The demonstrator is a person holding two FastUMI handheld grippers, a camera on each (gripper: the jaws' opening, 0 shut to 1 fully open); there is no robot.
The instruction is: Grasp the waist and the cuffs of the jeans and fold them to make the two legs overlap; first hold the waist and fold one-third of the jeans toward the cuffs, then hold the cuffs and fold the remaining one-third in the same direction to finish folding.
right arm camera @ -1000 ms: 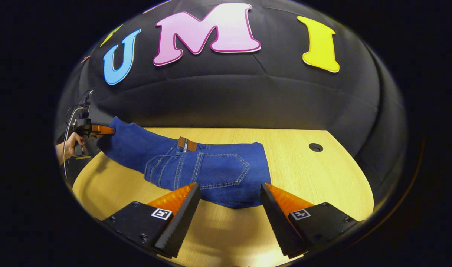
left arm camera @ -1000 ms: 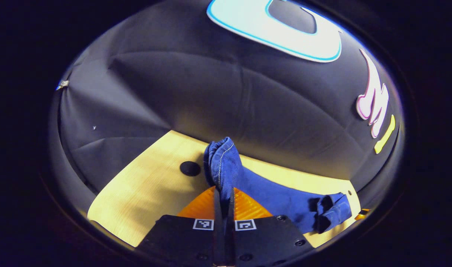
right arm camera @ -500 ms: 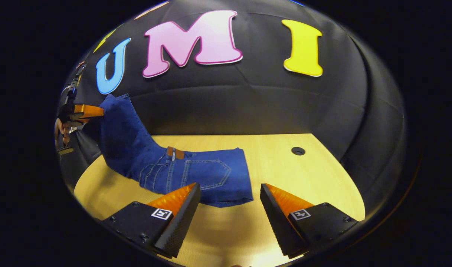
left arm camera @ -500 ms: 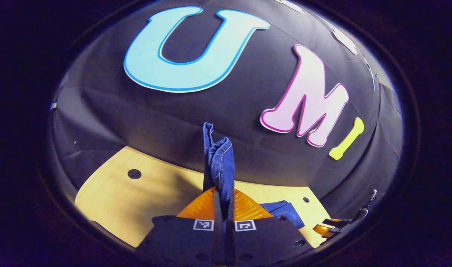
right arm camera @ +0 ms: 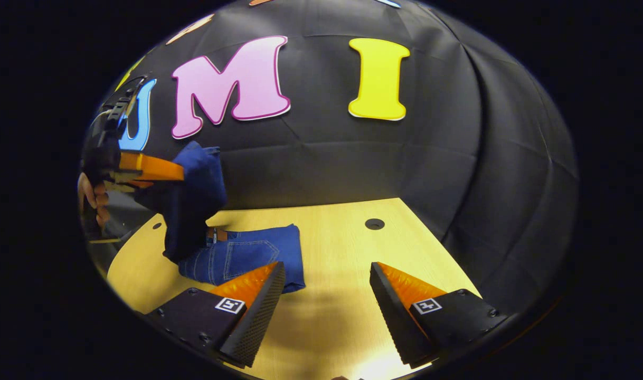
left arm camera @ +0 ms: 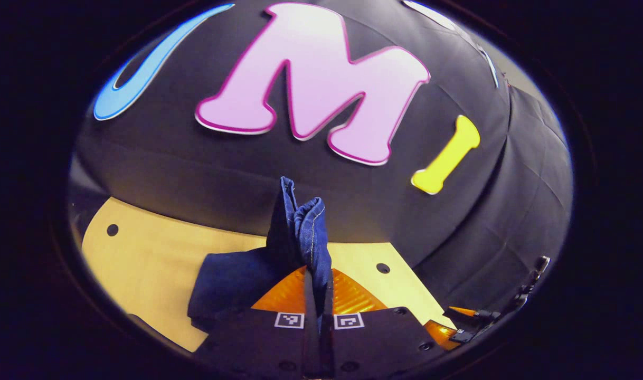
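Left gripper (left arm camera: 317,279): its 2 fingers are pressed together on the cuffs (left arm camera: 305,221) of the jeans (right arm camera: 237,256), held above the wooden table (right arm camera: 348,274). The waist end lies flat on the table, apparently folded. Right gripper (right arm camera: 327,295): fingers spread wide, gripping nothing, just above the table beside the jeans.

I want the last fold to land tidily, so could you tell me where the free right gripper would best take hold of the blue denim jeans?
Probably the lifted cuff end of the blue denim jeans, beside the left gripper already shut on it, coming from the near side. That end hangs above the wooden table; the pocket part lies flat.
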